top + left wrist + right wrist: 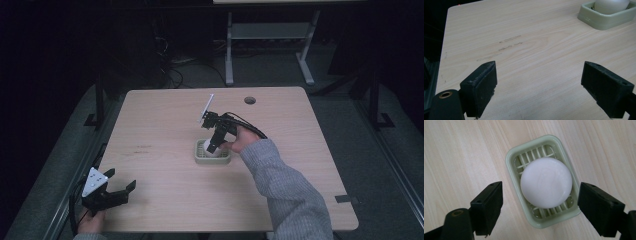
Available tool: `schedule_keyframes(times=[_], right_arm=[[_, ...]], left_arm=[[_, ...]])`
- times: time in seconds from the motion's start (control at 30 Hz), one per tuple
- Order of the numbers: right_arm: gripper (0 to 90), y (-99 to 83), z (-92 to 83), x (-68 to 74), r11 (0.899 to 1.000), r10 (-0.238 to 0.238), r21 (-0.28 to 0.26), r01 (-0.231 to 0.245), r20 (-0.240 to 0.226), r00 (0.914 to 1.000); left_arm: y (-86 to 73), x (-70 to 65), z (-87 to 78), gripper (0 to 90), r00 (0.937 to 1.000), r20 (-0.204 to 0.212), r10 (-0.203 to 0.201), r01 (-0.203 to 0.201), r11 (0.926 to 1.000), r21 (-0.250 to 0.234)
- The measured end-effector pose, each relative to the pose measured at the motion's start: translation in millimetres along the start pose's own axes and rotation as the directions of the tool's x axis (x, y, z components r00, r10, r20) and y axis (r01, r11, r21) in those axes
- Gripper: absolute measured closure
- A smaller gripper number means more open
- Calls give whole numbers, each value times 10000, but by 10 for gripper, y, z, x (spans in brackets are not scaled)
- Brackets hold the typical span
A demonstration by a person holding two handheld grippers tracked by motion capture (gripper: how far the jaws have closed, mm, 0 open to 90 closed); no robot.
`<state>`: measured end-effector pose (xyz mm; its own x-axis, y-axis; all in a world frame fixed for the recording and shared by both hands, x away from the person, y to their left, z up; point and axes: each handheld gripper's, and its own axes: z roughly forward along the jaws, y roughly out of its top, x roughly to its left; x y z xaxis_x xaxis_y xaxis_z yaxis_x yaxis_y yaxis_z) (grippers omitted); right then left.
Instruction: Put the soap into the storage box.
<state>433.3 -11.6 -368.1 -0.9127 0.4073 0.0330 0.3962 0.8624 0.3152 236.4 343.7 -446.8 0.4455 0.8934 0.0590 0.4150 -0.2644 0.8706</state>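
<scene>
Two black jaws of the right gripper (540, 211) stand wide apart with nothing between them, poised directly above the round white soap (546, 182), which lies just ahead of them in the pale green soap dish (512, 160). The left gripper (112, 192), well off to the side near the table (165, 210) edge, also gapes wide and idle. The smooth soap looks slippery, so an off-centre squeeze could probably shoot it out or drag the light dish along.
</scene>
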Motion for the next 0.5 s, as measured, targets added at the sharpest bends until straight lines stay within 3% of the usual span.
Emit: schedule_keyframes(times=[0.5], right_arm=[[198, -202, -129, -24, 9996, 270, -87, -271, -163, 9995]], left_arm=[[-1, -5, 3, 129, 10000, -8, -9, 9, 10000, -10]])
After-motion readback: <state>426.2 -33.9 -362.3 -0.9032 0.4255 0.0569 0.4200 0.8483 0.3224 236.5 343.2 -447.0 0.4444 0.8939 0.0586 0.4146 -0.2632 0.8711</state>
